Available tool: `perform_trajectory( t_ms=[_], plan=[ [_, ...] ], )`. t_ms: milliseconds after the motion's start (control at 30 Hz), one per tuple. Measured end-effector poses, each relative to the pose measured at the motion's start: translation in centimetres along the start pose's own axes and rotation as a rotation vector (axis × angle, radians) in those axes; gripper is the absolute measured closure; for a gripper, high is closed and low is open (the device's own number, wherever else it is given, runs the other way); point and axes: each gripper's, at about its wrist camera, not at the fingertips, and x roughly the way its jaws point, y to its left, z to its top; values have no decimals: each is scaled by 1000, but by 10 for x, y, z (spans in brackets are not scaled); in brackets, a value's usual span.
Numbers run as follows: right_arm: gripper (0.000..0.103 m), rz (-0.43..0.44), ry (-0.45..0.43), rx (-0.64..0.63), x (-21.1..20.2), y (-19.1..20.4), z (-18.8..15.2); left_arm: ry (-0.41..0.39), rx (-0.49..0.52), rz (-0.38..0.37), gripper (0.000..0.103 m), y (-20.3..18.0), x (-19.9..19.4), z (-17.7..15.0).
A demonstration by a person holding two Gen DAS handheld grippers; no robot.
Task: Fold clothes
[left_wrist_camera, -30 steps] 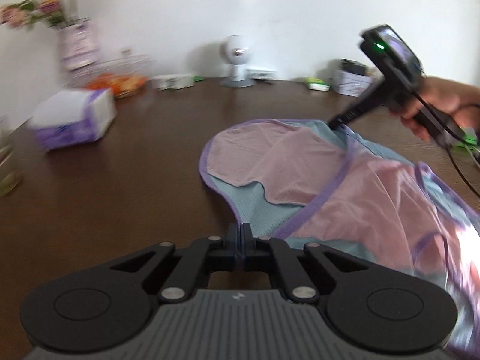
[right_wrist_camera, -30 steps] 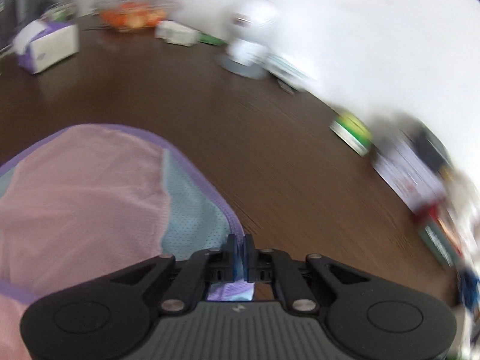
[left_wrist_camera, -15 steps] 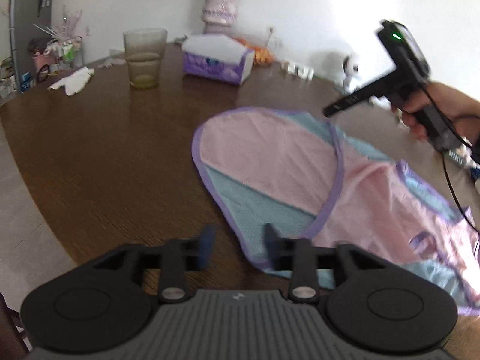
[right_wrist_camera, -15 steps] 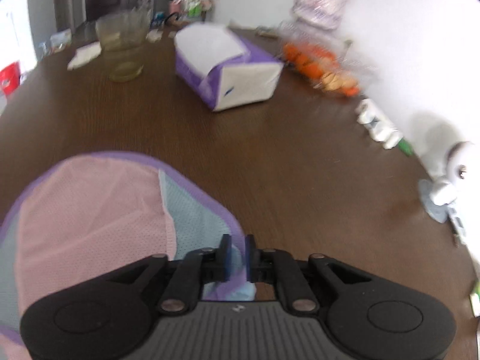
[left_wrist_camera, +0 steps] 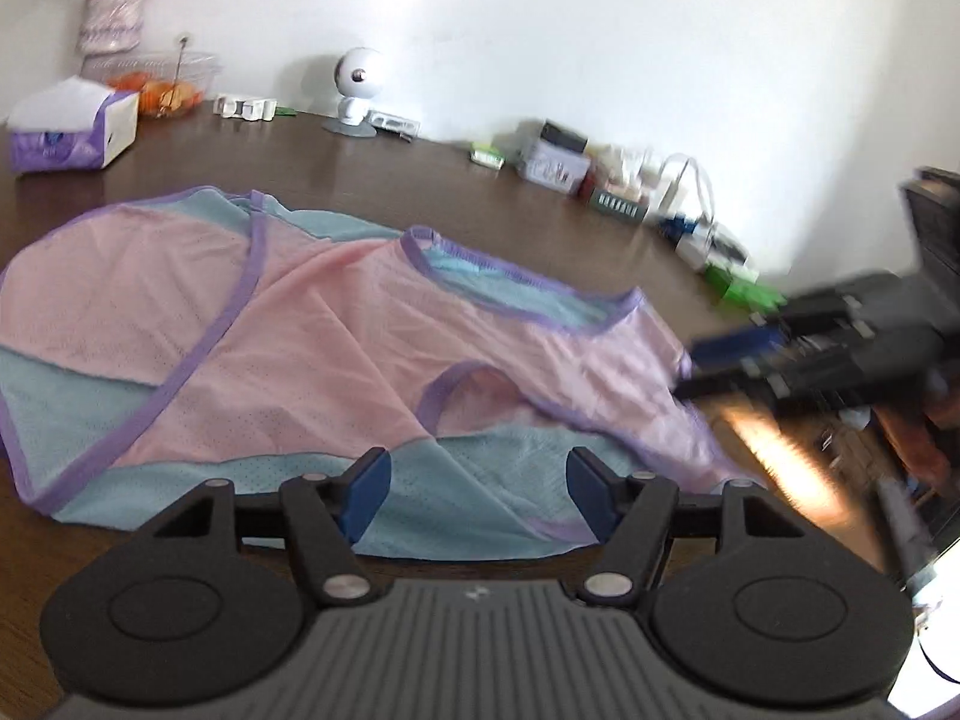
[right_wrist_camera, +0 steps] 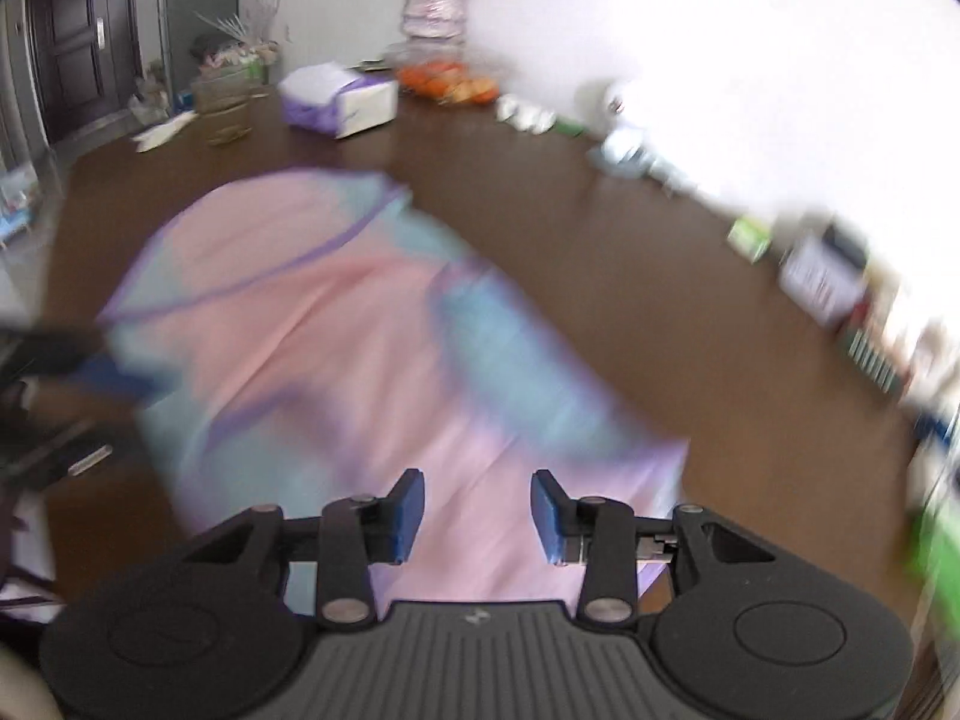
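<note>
— Clothes first: where's the garment (left_wrist_camera: 336,336)?

— Spread on the dark wooden table (left_wrist_camera: 372,180), pink and pale blue mesh with purple trim, one end folded over.

— Do both cameras show it alike?

— No. The left one is sharp: tissue box (left_wrist_camera: 72,126) far left, small white camera (left_wrist_camera: 357,90) by the wall. The right one is blurred, but adds a vase (right_wrist_camera: 435,3) and a dark door (right_wrist_camera: 72,36).

— And the claws?

— Left gripper (left_wrist_camera: 474,492) hangs over the near blue edge, jaws wide apart, holding nothing. Right gripper (right_wrist_camera: 477,510) sits over the pink end, jaws parted, empty too; from the left camera it's a dark blur at the cloth's right edge.

— Any writing?

— None I can read.
</note>
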Motion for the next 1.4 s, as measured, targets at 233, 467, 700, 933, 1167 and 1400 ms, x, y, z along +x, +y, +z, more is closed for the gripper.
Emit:
perform_trajectory(
  t_ms=[233, 467, 700, 933, 1167, 1400],
  plan=[
    [78, -4, -58, 186, 11, 30, -67, 34, 25, 60, 60, 4, 3, -10],
    [100, -105, -150, 312, 1, 24, -104, -29, -134, 204, 63, 52, -11, -10],
    [93, -176, -183, 306, -20, 21, -109, -72, -131, 228, 56, 89, -26, 4],
    [68, -79, -226, -25, 21, 75, -51, -20, -85, 170, 57, 100, -22, -6],
    [100, -17, -150, 40, 59, 64, -24, -20, -77, 173, 69, 108, -28, -10],
    [101, -62, -189, 263, 40, 38, -32, -3, -65, 157, 72, 112, -27, -6]
  ],
)
